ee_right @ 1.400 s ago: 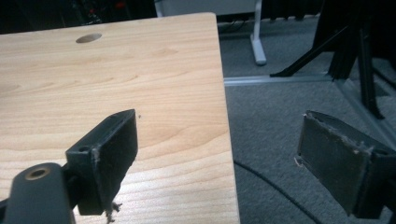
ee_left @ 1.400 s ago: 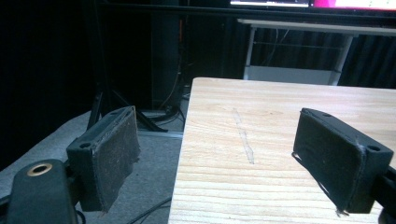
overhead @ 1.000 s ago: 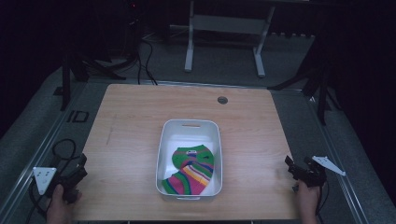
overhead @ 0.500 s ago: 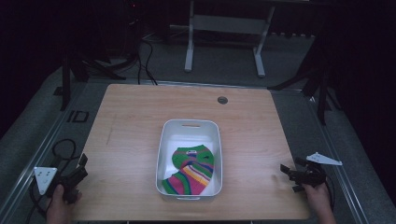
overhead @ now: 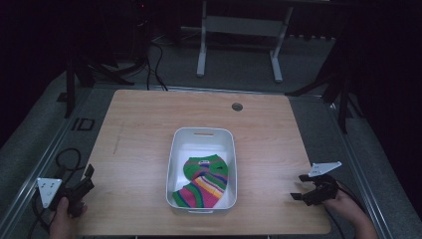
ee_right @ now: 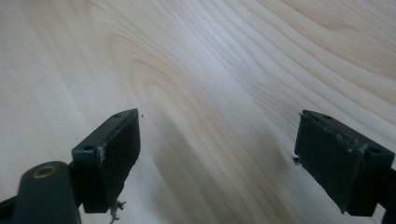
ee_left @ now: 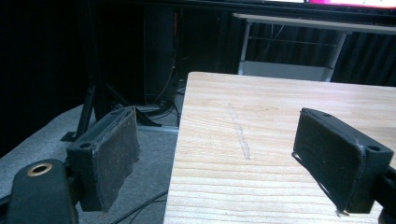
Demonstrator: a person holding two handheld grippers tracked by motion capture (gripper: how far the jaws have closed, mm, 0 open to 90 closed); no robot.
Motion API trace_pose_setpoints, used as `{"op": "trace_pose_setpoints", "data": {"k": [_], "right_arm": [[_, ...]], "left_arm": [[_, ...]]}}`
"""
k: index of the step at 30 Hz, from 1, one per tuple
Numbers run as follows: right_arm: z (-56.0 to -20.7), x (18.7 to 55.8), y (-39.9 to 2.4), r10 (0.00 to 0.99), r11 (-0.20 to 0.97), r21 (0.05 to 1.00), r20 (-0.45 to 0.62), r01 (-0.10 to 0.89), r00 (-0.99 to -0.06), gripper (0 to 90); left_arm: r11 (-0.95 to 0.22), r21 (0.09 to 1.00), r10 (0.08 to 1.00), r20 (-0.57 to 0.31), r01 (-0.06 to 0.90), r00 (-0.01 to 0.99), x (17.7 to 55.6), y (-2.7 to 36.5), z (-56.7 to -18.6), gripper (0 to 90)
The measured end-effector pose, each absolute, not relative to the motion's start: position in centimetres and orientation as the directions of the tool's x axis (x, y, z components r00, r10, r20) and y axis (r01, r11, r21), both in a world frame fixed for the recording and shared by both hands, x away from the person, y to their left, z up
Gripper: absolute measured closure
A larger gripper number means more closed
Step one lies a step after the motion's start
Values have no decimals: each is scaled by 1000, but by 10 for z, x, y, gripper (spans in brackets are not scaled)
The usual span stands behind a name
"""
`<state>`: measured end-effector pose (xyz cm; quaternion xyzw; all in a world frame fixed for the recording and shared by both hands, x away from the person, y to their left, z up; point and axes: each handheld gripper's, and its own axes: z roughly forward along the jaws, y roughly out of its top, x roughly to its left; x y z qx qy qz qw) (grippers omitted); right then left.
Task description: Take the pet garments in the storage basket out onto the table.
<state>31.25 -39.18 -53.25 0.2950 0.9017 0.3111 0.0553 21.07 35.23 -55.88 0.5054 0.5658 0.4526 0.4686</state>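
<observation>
left gripper (overhead: 88,175) at table (overhead: 144,124) edge, fingers apart | right gripper (overhead: 299,186) fingers apart | bin (overhead: 201,133) centred

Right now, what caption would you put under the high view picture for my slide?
Striped sock lies in a white tub mid-table, while the open left gripper and right gripper wait at opposite edges.

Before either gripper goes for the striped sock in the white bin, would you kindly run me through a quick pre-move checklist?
1. Left gripper open, nothing between the jaws: ok.
2. Right gripper open, nothing between the jaws: ok.
3. Striped sock lies inside the white bin, top exposed: ok.
4. Table between each gripper and the bin free of obstacles: ok.
5. Anything hidden under the sock: cannot tell.
</observation>
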Motion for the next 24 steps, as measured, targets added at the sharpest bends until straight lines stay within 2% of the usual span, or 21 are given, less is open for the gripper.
{"op": "trace_pose_setpoints", "data": {"k": [6,8,24], "right_arm": [[-526,310,-363,452,716,553,100,427,-886,154],[-523,311,-355,434,724,538,130,430,-892,162],[-490,324,-301,338,774,530,117,347,-934,177]], "left_arm": [[76,986,996,-70,147,-47,210,352,-559,148],[75,986,997,-68,148,-46,211,352,-559,148],[66,986,997,-60,151,-42,211,352,-559,148]]}}
